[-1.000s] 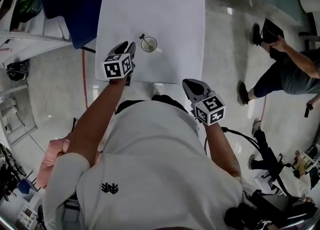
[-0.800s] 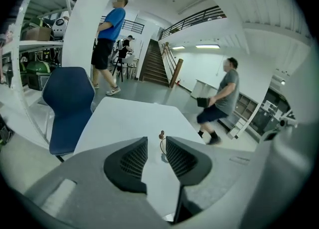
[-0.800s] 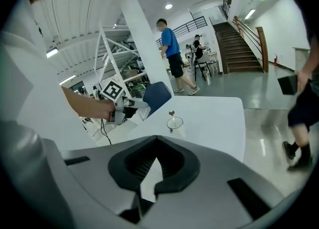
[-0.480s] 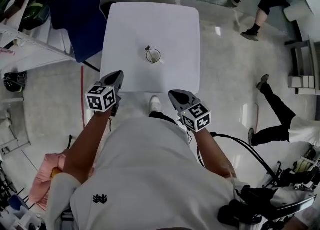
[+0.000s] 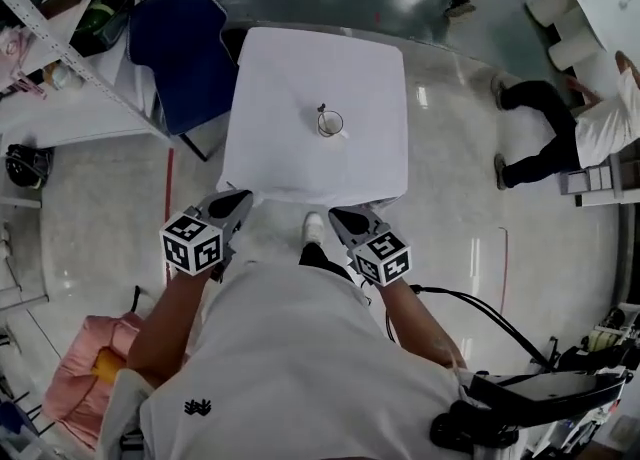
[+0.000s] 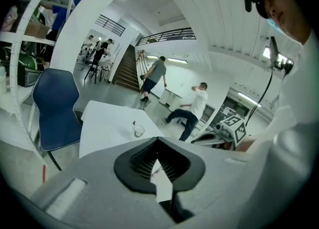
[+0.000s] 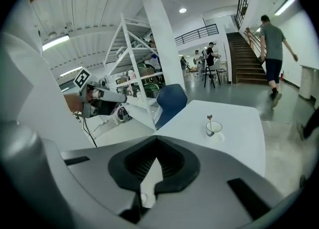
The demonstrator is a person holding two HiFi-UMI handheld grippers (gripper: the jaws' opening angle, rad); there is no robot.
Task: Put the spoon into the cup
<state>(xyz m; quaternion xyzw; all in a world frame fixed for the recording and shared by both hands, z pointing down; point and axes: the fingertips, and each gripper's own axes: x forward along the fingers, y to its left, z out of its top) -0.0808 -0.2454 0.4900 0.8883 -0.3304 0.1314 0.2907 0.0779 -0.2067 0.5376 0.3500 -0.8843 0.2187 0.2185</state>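
Note:
A small clear cup (image 5: pixel 331 125) stands near the middle of the white square table (image 5: pixel 290 163). The spoon (image 5: pixel 322 109) stands in it with its handle sticking up; the left gripper view shows the cup (image 6: pixel 139 131) and the right gripper view shows the cup (image 7: pixel 214 129) the same way. My left gripper (image 5: pixel 238 203) hangs off the table's near left corner, shut and empty. My right gripper (image 5: pixel 343 215) hangs just off the near edge, also shut on nothing. Both point towards the table, well short of the cup.
A blue chair (image 5: pixel 178 40) stands at the table's far left, beside metal shelving (image 5: pixel 60 58). People move about on the shiny floor at the right (image 5: pixel 545 138). A pink bag (image 5: pixel 80 373) lies at lower left, and a black cable (image 5: pixel 480 308) trails at the right.
Both grippers have drawn back from over the table to beyond its near edge, the left one away from the cup. The spoon stays in the cup.

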